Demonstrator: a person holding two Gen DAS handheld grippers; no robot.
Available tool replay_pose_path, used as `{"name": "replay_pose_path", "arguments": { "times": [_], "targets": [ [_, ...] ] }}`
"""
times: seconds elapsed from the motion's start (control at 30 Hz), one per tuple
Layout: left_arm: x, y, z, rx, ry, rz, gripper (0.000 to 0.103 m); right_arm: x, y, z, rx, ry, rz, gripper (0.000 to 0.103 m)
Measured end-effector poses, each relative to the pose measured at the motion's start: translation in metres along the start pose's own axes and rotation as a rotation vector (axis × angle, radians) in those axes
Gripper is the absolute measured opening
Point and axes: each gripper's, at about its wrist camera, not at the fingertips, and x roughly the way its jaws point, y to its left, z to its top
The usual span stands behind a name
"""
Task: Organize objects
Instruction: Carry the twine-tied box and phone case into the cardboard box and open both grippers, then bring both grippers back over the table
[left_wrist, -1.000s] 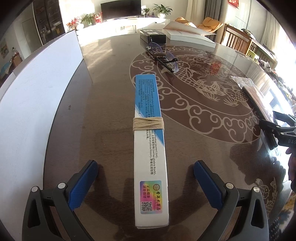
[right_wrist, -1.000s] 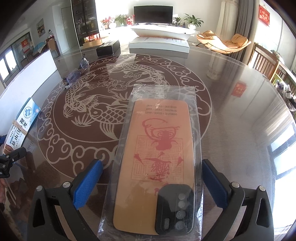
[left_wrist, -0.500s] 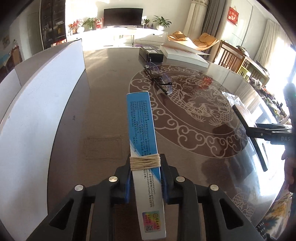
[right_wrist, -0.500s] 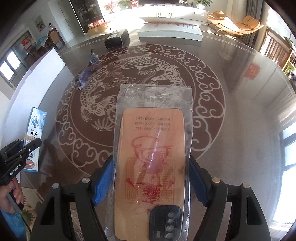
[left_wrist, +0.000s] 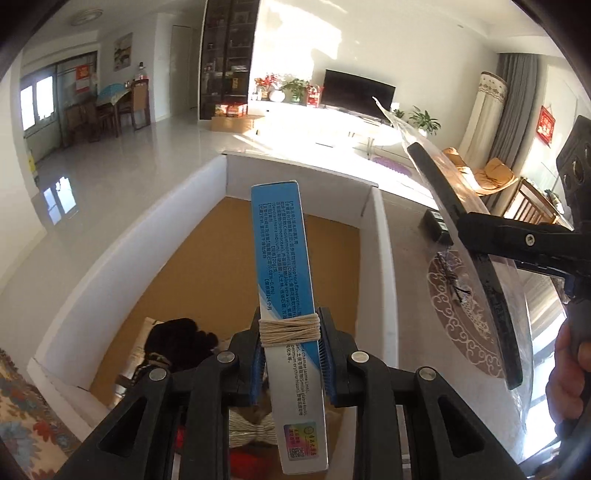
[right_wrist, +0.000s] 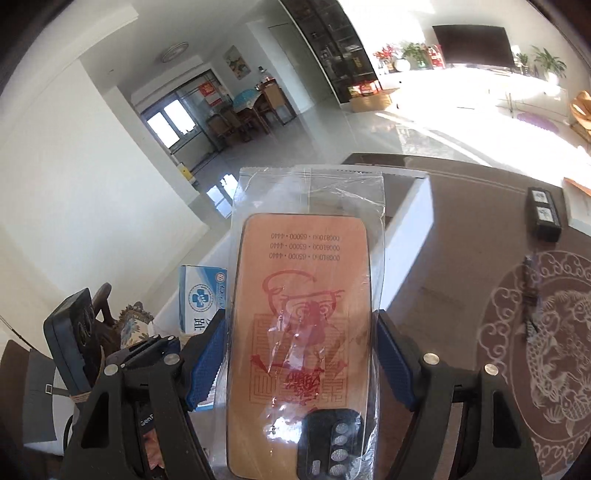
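Observation:
My left gripper (left_wrist: 290, 332) is shut on a long blue-and-white carton (left_wrist: 280, 251) with twine wound round its middle. It holds the carton in the air over the open white box (left_wrist: 373, 258), which has a brown cardboard floor. My right gripper (right_wrist: 301, 354) is shut on an orange phone case in a clear plastic bag (right_wrist: 303, 295), the blue pads pressing its two long sides. That case hangs near the box's wall (right_wrist: 406, 240). In the left wrist view the case (left_wrist: 495, 306) shows edge-on at the right. The carton (right_wrist: 201, 295) and the left gripper (right_wrist: 147, 347) appear at the lower left of the right wrist view.
A black bundle (left_wrist: 181, 339), a twine-wrapped item (left_wrist: 251, 428) and something red lie in the box's near end. Glasses (right_wrist: 530, 291) and a small black case (right_wrist: 543, 218) rest on the dark patterned table (right_wrist: 461, 229). A person's hand (left_wrist: 569, 369) holds the right gripper.
Both grippers closed on their items, lifted them off the table and swung left. The carton now hangs over the white box, with the bagged case beside it.

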Motion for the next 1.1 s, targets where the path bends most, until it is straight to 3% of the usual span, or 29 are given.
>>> {"name": "replay_pose_path", "arguments": {
  "times": [0.13,0.17,0.2,0.23,0.27,0.4,0.47,0.57,0.73,0.8,0.83,0.9,1.0,1.1],
  "targets": [
    [0.022,0.056,-0.009,-0.071,0.07,0.139,0.026,0.062,0.042,0.004,-0.067,0.04,0.033,0.076],
    [0.029,0.066,-0.013,-0.089,0.099,0.161,0.032,0.079,0.045,0.001,-0.064,0.073,0.043,0.077],
    [0.035,0.073,-0.017,-0.106,0.129,0.177,0.039,0.091,0.045,-0.003,-0.053,0.111,0.042,0.079],
    [0.039,0.078,-0.022,-0.121,0.147,0.19,0.061,0.097,0.044,-0.009,-0.038,0.133,0.037,0.079],
    [0.039,0.08,-0.026,-0.132,0.143,0.196,0.076,0.098,0.04,-0.015,-0.026,0.13,0.039,0.079],
    [0.032,0.069,-0.039,-0.113,0.084,0.183,0.081,0.069,0.012,-0.034,-0.03,0.054,0.003,0.082],
    [0.029,0.056,-0.044,-0.103,0.065,0.168,0.081,0.047,-0.005,-0.042,-0.058,0.004,-0.035,0.09],
    [0.015,0.021,-0.044,-0.069,0.023,0.107,0.081,0.014,-0.034,-0.066,-0.104,-0.051,-0.147,0.1],
    [-0.008,-0.07,-0.053,0.069,-0.008,-0.085,0.081,-0.031,-0.121,-0.131,-0.101,-0.017,-0.404,0.1],
    [-0.013,-0.112,-0.067,0.133,0.015,-0.172,0.089,-0.058,-0.164,-0.162,-0.062,0.003,-0.499,0.1],
    [-0.013,-0.131,-0.077,0.16,0.034,-0.216,0.099,-0.07,-0.181,-0.176,-0.036,0.016,-0.538,0.1],
    [-0.004,-0.166,-0.101,0.202,0.081,-0.292,0.103,-0.095,-0.215,-0.199,0.019,0.039,-0.622,0.1],
    [0.028,-0.211,-0.135,0.271,0.204,-0.306,0.103,-0.123,-0.249,-0.225,0.084,0.071,-0.7,0.1],
    [0.059,-0.241,-0.156,0.336,0.267,-0.274,0.103,-0.144,-0.263,-0.236,0.132,0.051,-0.708,0.102]
  ]
}}
